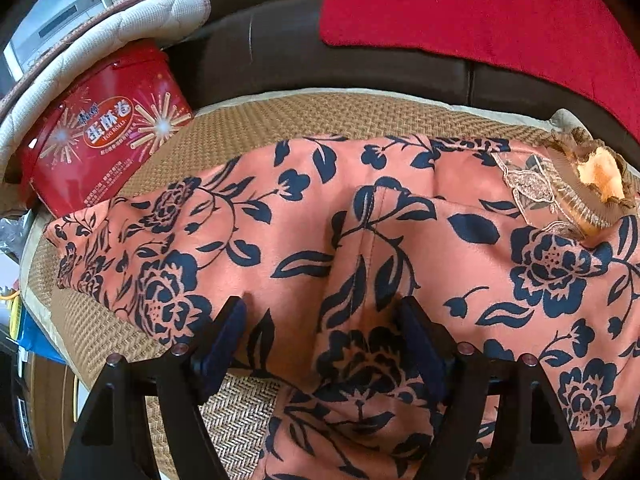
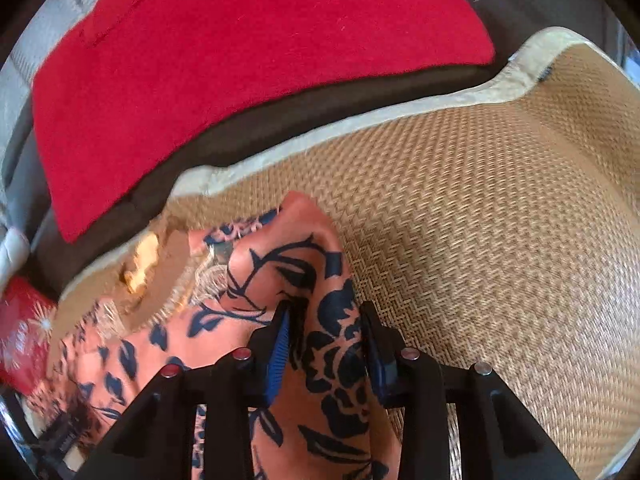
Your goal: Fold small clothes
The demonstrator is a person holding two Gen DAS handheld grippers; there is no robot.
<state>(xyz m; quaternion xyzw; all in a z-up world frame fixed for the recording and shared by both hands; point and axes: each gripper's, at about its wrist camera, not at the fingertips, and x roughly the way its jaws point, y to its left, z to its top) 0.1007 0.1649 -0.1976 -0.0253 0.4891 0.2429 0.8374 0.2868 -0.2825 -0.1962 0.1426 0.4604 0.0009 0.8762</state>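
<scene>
In the left wrist view, a red tin (image 1: pixel 108 136) with gold firework print stands at the upper left, on the edge of a woven straw mat (image 1: pixel 340 116), with a quilted cream cushion (image 1: pixel 120 12) behind it. Across the middle of the frame the orange garment (image 1: pixel 312 220), printed with dark blue flowers, lies spread on the mat, a seam running down its centre. At the lower centre the left hand-held gripper (image 1: pixel 324 312) is released, its fingers standing wide apart with their tips on the cloth on either side of a raised fold. A beige knitted collar (image 1: pixel 588 184) shows at the right edge, and a red cloth (image 1: pixel 480 12) covers the dark sofa (image 1: pixel 260 52) at the upper right.

In the right wrist view, the red cloth (image 2: pixel 240 52) fills the upper left. At the lower centre the right hand-held gripper (image 2: pixel 326 312) is clenched on a bunched ridge of the garment (image 2: pixel 328 344), blue pads pressing both sides. Bare mat (image 2: pixel 500 220) fills the right.
</scene>
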